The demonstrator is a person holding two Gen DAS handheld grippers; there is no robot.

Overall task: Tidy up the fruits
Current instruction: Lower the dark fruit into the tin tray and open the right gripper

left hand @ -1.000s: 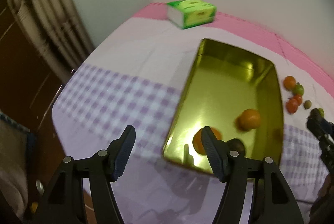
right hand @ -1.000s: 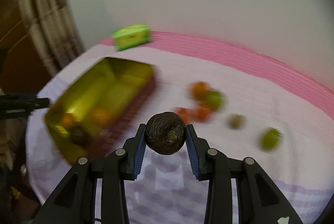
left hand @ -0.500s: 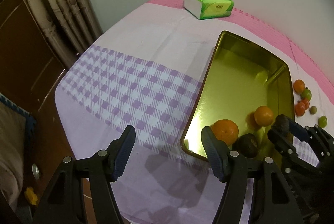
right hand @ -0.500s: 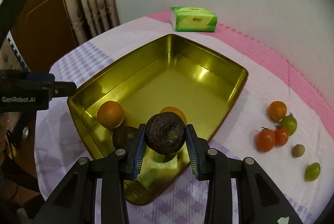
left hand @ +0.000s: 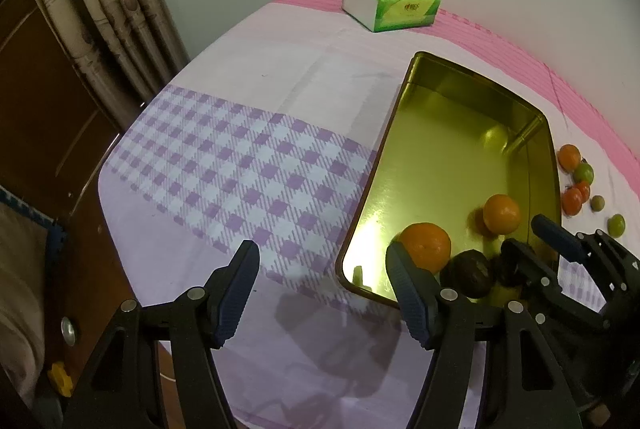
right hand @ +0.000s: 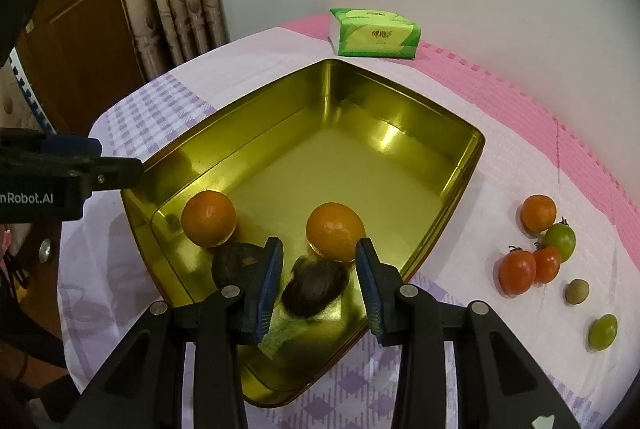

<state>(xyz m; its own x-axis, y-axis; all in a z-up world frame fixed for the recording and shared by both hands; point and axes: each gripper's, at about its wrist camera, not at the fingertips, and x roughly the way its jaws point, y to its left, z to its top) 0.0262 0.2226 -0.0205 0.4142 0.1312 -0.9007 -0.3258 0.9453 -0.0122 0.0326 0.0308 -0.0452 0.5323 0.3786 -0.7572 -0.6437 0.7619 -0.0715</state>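
Now dark fruit [right hand: 314,285] lies between spread right hand-held gripper [right hand: 319,283] fingers.

The right hand-held gripper [right hand: 319,279] has released the dark fruit [right hand: 315,286] into the tin [right hand: 404,97].

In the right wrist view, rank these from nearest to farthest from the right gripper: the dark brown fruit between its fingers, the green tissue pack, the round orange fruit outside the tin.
1. Dark brown fruit, between the right gripper's open fingers, inside the gold tin.
2. Round orange fruit, on the cloth to the right.
3. Green tissue pack, by the far wall.
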